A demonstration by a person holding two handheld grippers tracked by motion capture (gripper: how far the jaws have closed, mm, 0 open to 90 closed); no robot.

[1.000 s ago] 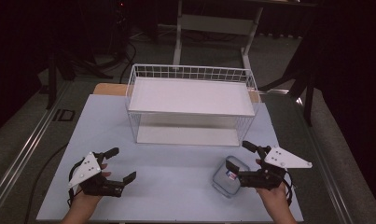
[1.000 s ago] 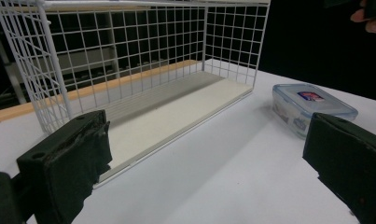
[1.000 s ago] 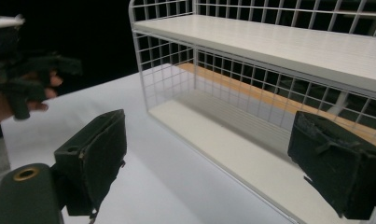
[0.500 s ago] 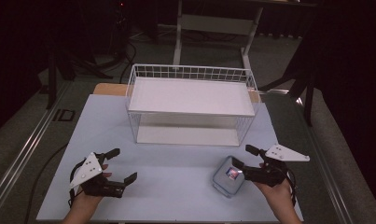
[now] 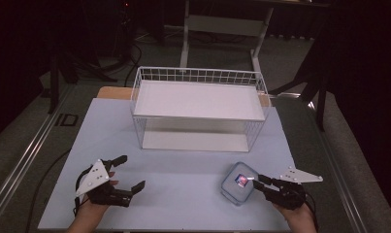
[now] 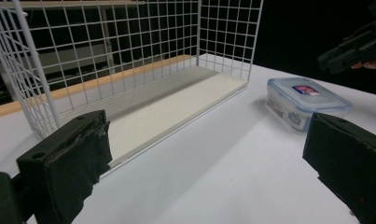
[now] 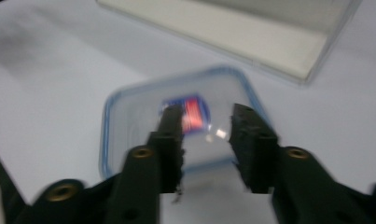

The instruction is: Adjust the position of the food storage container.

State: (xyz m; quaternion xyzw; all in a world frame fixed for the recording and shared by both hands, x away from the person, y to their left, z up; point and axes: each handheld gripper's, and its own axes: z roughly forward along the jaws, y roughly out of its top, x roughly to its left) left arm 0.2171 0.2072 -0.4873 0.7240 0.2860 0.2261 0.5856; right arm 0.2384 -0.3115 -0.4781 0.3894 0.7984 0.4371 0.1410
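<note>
On the pale blue table (image 5: 183,184), near its front right corner, lay a clear plastic container (image 5: 238,182) with a blue-rimmed lid and a small red and blue label, well in front of the white wire basket (image 5: 199,104) that stood toward the far side. Over it, the right gripper (image 5: 255,179) pointed from the right edge, its tips above the lid. From the right gripper view its jaws, which had just been closing, stood narrowly apart above the lid near the container's near rim, with the label between them; the picture was blurred, and I could not tell whether the pads touched the plastic. At the front left, the left gripper (image 5: 131,172) rested in the person's hand low over the table, its jaws spread wide with nothing between them. From the left gripper view the container (image 6: 307,102) sat beyond the basket's (image 6: 129,60) open corner.
</note>
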